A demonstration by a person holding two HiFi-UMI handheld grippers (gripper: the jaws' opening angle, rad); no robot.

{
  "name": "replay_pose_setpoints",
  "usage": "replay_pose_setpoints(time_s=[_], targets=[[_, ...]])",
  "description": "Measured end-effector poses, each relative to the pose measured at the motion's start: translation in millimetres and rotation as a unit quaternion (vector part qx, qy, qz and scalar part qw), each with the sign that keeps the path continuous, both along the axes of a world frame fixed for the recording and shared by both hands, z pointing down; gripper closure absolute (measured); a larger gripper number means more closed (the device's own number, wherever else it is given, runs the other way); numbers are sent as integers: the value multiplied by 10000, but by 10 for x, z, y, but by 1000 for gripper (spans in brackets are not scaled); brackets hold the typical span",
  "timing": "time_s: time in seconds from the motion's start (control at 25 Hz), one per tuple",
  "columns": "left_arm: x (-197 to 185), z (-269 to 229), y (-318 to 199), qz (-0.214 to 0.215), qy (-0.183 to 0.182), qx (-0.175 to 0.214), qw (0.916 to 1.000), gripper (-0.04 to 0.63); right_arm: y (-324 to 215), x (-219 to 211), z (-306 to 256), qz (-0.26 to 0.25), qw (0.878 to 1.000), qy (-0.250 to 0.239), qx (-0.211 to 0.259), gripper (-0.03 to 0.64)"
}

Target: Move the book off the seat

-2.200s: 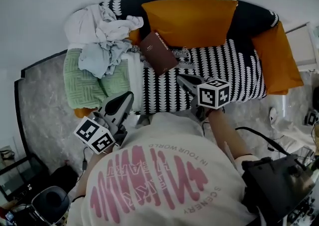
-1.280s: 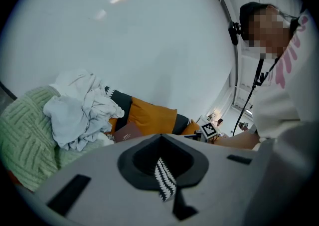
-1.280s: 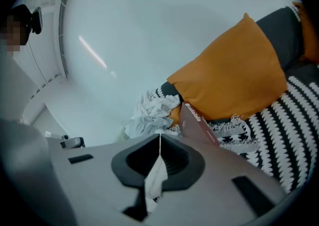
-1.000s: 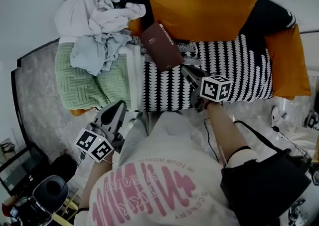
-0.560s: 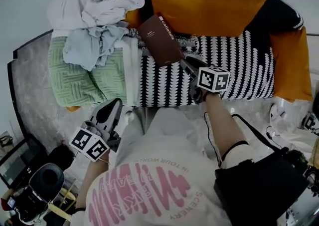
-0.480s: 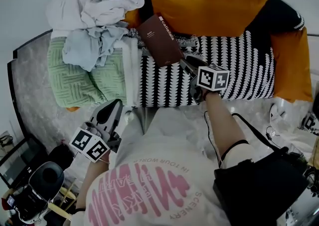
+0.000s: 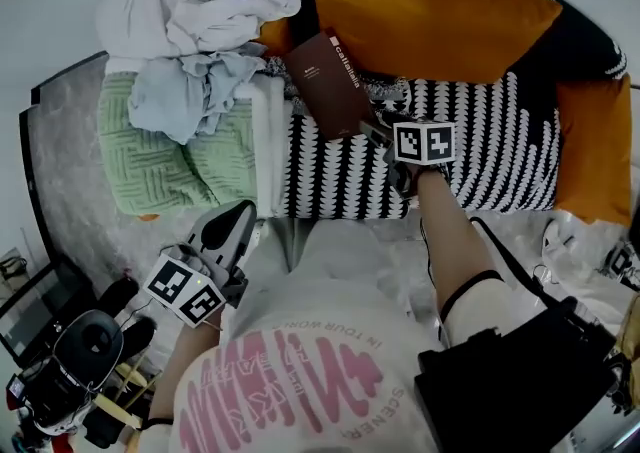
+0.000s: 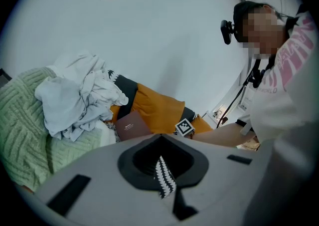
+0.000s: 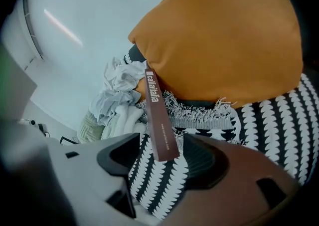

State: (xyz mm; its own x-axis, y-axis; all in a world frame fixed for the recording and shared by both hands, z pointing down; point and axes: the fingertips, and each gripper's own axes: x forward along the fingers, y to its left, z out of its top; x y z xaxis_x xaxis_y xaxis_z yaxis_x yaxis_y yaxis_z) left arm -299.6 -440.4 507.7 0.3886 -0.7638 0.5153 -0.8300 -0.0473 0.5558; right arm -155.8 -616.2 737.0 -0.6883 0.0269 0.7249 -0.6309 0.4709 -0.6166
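Note:
A dark maroon book (image 7: 325, 84) lies slanted on the black-and-white patterned seat (image 7: 490, 156), its upper end against the orange cushion (image 7: 430, 16). My right gripper (image 7: 378, 131) reaches to the book's near corner. In the right gripper view the book's (image 9: 158, 115) end sits between the jaws of that gripper (image 9: 162, 145); they are opening and the pads stand clear of it. My left gripper (image 7: 228, 231) hangs low in front of the sofa, shut, holding nothing. The left gripper view shows the book (image 8: 130, 126) far off.
A heap of pale clothes (image 7: 195, 31) and a green knitted blanket (image 7: 170, 156) fill the seat's left end. A second orange cushion (image 7: 590, 151) lies at the right end. A black bag (image 7: 510, 391) hangs at the person's right side; camera gear (image 7: 70, 371) stands lower left.
My right gripper has moved forward up to the book's near corner. The left gripper has stayed low at the left. The book has not shifted on the seat.

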Motion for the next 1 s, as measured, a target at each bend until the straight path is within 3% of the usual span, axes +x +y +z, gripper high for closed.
replay_pose_setpoints(time_s=[0.44, 0.6, 0.76, 1.0], targets=[[51, 16, -40, 273, -153, -254, 9992, 589, -1, -213, 277, -108, 9988, 11, -474, 351], [78, 29, 15, 512, -280, -322, 9978, 589, 37, -273, 319, -74, 9990, 15, -440, 352], [55, 43, 40, 475, -195, -336, 9981, 589, 61, -312, 313, -70, 9996, 6, -288, 353], [65, 63, 107, 525, -179, -328, 9979, 589, 59, -314, 300, 174, 9987, -166, -457, 381]])
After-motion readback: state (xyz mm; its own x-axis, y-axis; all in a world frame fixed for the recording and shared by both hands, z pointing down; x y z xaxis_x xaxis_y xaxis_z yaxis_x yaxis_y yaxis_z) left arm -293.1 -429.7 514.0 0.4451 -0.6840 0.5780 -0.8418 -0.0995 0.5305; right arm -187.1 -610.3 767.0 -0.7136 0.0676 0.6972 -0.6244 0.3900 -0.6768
